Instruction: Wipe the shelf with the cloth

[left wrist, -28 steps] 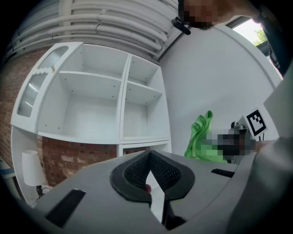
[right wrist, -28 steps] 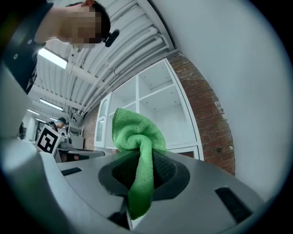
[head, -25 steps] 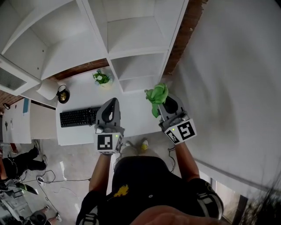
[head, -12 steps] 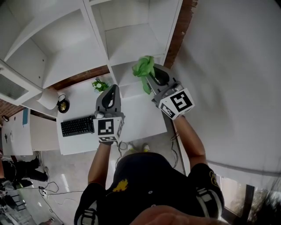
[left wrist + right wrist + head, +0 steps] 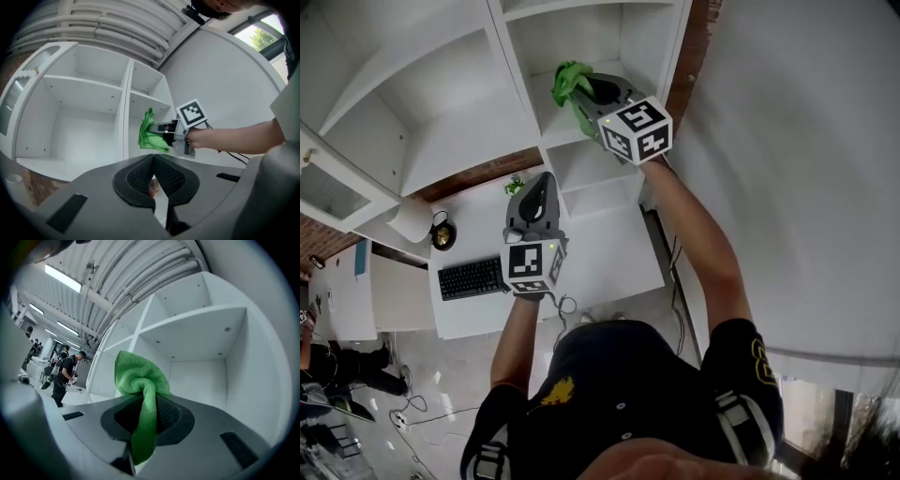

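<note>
The green cloth (image 5: 569, 81) is bunched in my right gripper (image 5: 584, 91), which is shut on it and raised in front of a narrow compartment of the white shelf unit (image 5: 581, 37). In the right gripper view the cloth (image 5: 139, 379) bulges above the jaws and a strip hangs down between them, with the empty compartment (image 5: 202, 374) behind. My left gripper (image 5: 542, 187) is lower, over the desk, shut and empty. Its own view shows the closed jaws of the left gripper (image 5: 153, 169), with the cloth (image 5: 149, 135) and the right gripper (image 5: 165, 131) beyond them.
Below the shelves stands a white desk (image 5: 609, 258) with a black keyboard (image 5: 474, 277), a small plant (image 5: 515, 186), a paper roll (image 5: 412, 221) and a dark round object (image 5: 442, 234). A plain wall (image 5: 787, 169) runs along the right. A person (image 5: 63, 374) stands far off.
My right gripper has lifted the cloth from desk height up and leftward to the upper narrow compartment. The left gripper has stayed about where it was.
</note>
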`<state>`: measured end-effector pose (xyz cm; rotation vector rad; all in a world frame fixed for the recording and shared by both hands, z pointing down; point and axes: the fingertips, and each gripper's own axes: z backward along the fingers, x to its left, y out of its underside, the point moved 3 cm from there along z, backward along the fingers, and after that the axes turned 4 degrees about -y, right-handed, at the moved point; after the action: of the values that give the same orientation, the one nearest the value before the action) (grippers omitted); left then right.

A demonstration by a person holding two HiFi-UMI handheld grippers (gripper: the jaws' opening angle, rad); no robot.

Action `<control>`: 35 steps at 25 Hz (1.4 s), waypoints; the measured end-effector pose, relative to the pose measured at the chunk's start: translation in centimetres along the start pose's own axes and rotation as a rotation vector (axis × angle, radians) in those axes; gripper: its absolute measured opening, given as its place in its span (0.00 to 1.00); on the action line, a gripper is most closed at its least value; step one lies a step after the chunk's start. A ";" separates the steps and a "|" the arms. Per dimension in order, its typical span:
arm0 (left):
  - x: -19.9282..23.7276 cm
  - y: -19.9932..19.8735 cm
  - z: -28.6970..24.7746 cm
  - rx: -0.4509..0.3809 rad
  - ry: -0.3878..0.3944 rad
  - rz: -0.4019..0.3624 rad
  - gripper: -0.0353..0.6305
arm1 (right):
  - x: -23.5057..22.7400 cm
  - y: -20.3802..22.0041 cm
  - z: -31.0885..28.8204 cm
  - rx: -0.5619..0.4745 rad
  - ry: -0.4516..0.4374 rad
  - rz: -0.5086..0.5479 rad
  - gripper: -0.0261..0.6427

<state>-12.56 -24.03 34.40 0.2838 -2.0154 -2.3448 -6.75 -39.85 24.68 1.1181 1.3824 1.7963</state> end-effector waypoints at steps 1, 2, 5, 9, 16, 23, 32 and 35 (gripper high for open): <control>0.1 -0.1 -0.2 -0.004 0.001 0.002 0.08 | -0.8 0.0 -1.4 0.015 -0.004 -0.017 0.12; 0.2 -0.2 -0.3 -0.006 0.002 0.003 0.08 | -1.7 0.1 -2.8 0.031 -0.004 -0.035 0.12; 0.5 0.1 -0.5 -0.007 0.005 0.007 0.08 | -3.8 1.1 -6.4 0.090 0.005 -0.047 0.12; 0.9 0.4 -1.0 -0.003 0.002 0.012 0.08 | -5.4 3.0 -10.3 0.192 -0.018 -0.014 0.12; 1.9 0.6 -2.2 -0.001 -0.009 0.020 0.08 | -5.4 5.8 -14.6 0.303 -0.077 0.093 0.12; 2.4 0.9 -3.0 0.002 -0.009 0.020 0.08 | -5.3 8.1 -16.0 0.403 -0.111 0.218 0.12; 2.8 1.2 -4.3 0.003 -0.004 0.021 0.08 | -4.7 9.8 -17.4 0.550 -0.205 0.451 0.12; 2.8 1.9 -4.5 0.028 0.000 0.022 0.08 | -4.4 10.9 -17.4 0.601 -0.232 0.498 0.12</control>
<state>-14.78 -29.15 35.34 0.2607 -2.0417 -2.3057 -19.85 -54.41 32.28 2.0660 1.6470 1.5098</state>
